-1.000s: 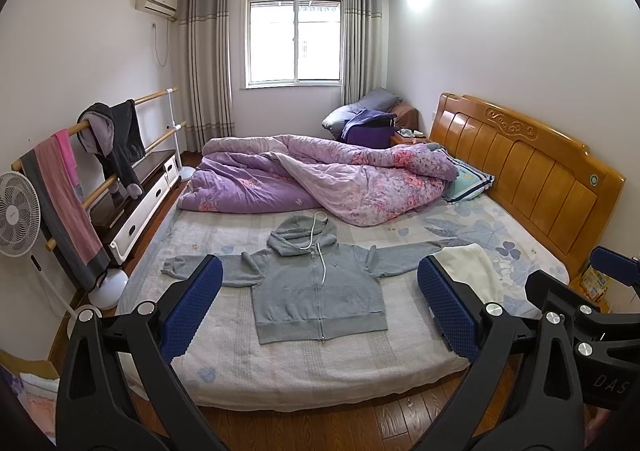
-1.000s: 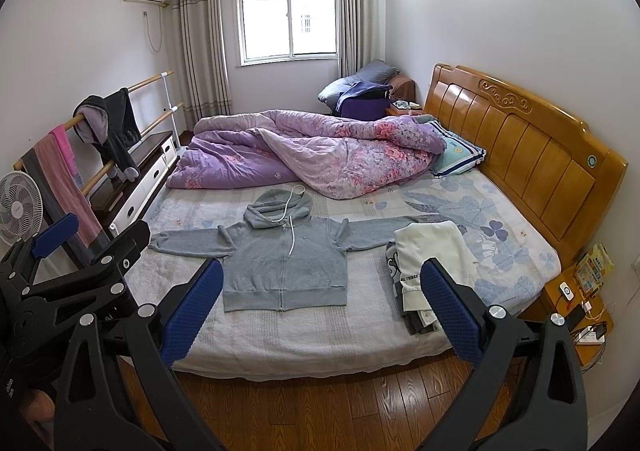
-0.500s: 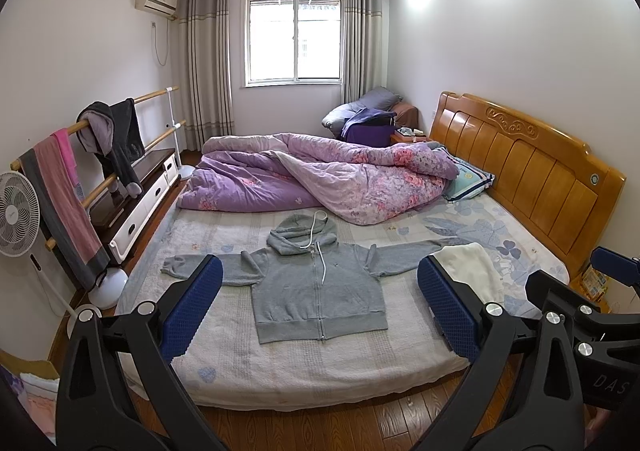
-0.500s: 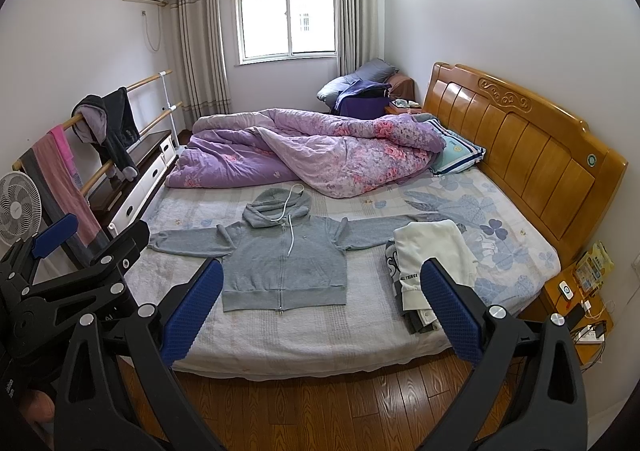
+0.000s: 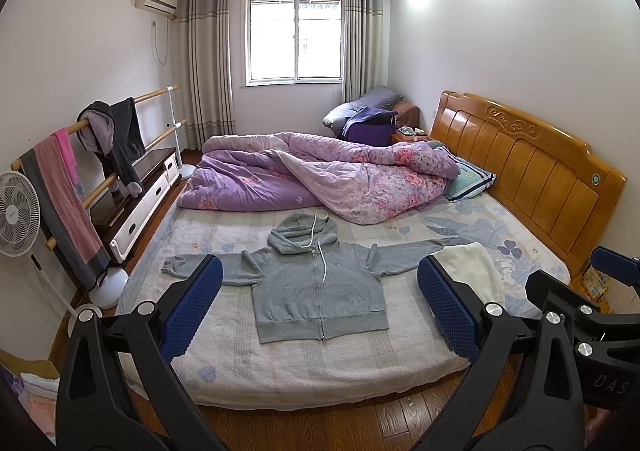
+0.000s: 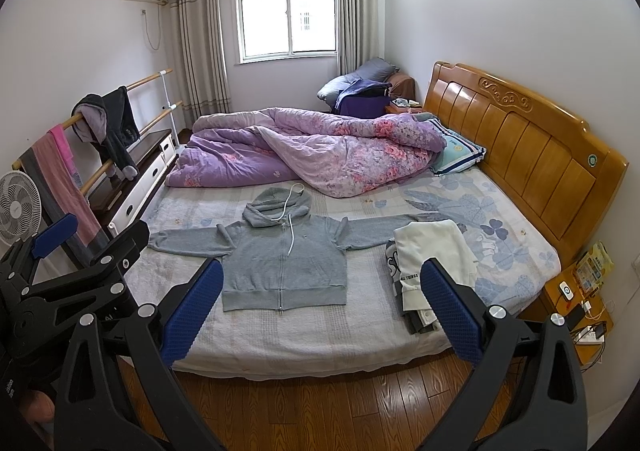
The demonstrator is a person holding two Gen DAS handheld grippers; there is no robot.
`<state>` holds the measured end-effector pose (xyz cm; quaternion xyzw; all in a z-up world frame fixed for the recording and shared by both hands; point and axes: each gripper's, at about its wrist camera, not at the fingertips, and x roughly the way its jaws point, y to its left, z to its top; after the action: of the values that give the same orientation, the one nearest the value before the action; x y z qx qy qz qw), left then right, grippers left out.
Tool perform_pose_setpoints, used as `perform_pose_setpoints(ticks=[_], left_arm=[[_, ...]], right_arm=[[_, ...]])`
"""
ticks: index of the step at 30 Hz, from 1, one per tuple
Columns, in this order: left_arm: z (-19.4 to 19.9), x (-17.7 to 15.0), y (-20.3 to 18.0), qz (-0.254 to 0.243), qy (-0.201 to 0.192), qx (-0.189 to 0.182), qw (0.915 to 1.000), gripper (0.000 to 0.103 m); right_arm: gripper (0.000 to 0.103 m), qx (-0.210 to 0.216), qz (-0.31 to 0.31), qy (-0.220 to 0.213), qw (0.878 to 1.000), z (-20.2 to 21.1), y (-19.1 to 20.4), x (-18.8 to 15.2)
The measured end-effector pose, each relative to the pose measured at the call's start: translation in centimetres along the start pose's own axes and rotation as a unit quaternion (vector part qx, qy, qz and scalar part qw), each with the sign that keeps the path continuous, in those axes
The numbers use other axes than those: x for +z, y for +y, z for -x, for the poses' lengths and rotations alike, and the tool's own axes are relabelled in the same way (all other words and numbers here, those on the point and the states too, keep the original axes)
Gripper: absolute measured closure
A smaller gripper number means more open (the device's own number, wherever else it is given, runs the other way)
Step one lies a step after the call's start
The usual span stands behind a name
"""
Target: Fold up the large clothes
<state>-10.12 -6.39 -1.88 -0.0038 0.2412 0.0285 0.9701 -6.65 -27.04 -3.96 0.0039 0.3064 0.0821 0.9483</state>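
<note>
Item: grey hoodie [image 5: 320,291], flat on bed [image 5: 280,367], sleeves spread, unfolded. Left claw [image 5: 320,311] and right claw [image 6: 320,311]: both agape, empty, well short of bed. Step: approach. Next: likely take a sleeve, fold inward.

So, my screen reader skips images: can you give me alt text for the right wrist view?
A grey hoodie lies flat, sleeves spread, on a bed, beyond the open right gripper. Folded clothes sit to its right, a purple quilt behind.
</note>
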Motion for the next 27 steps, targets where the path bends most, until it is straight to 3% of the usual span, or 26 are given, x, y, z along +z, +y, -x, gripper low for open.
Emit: perform_pose_setpoints(ticks=[27], left_arm=[[0.1,-1.1,0.5,0.000,0.003,0.002,1.0000,0.005]], right_arm=[[0.008,0.001,0.002,0.001,1.000,-0.3,-0.2,0.0]])
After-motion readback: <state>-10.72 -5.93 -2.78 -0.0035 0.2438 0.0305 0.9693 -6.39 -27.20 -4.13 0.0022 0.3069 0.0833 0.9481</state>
